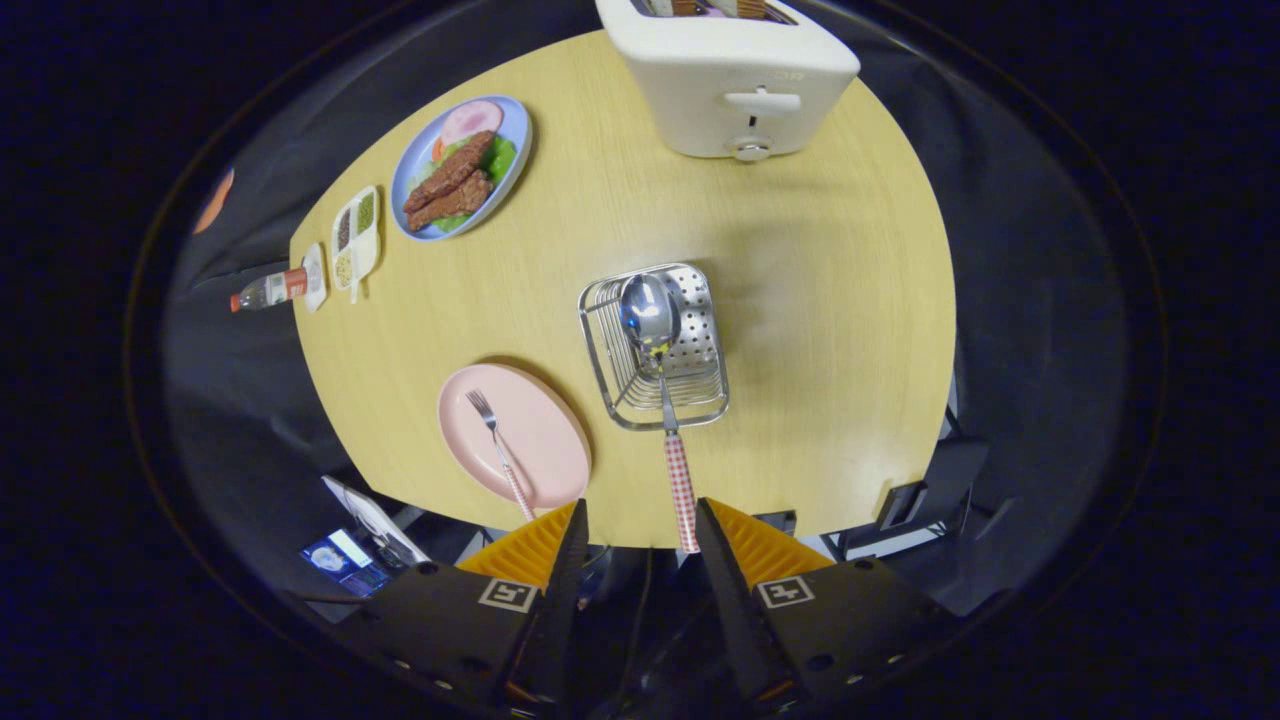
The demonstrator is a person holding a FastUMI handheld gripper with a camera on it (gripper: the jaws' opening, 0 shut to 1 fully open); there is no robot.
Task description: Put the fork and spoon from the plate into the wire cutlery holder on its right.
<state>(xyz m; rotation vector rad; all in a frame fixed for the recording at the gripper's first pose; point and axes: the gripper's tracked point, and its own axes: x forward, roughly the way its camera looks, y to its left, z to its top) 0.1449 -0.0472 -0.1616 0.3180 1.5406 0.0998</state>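
A wire cutlery holder [655, 345] stands in the middle of the round wooden table [820, 300]. The spoon [652, 312] is in it, bowl down inside the basket, and its checked handle [681, 495] leans over the near rim towards me. To the holder's left is a pink plate [545, 440] with the fork [497, 440] lying on it, tines away from me and checked handle at the plate's near edge. My gripper [640, 512] hovers high above the table's near edge. It is open, and the spoon handle's end sits in the gap, close to the right finger [712, 525].
A white toaster [735, 85] stands at the table's far side. A blue plate of food [460, 165], a small divided dish [356, 235] and a lying bottle [268, 290] are at the far left. Bare tabletop lies right of the holder.
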